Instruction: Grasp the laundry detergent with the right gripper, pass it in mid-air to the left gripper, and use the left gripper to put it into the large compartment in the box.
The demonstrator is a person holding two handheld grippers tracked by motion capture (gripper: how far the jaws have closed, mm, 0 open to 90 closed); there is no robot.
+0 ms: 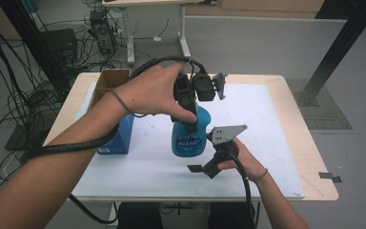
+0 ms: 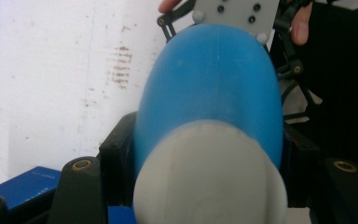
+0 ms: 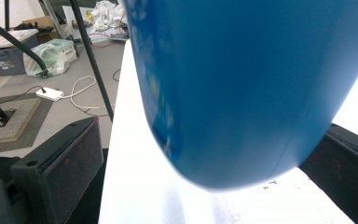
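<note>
Blue bottle (image 1: 188, 138): seen just left of centre in the high view, upright over the white sheet (image 1: 271, 119); a white label is carried on its front and a white cap (image 2: 209, 177) on its top, shown at the bottom centre of the left gripper view.
Left tongs (image 1: 190, 107): held from above by the left hand (image 1: 150, 90) at the centre of the high view; the jaws are closed against the bottle's upper part, one on each side, as seen at the lower left and lower right of the left gripper view.
Right tongs (image 1: 205, 164): held by the right hand (image 1: 243, 160) below and right of the bottle in the high view; the jaws are spread wide, with the bottle's lower body (image 3: 242, 84) between them and a gap left at each side in the right gripper view, so nothing is gripped.
Bottle base: seen slightly above the sheet in the right gripper view; whether it touches cannot be told.
Surface (image 1: 305, 138): a light wooden top, covered largely by the white sheet.
Blue box (image 1: 119, 136): placed at the left of the sheet, well left of the bottle.
Cardboard box (image 1: 108, 81): open, at the upper left of the surface, just behind the blue box.
</note>
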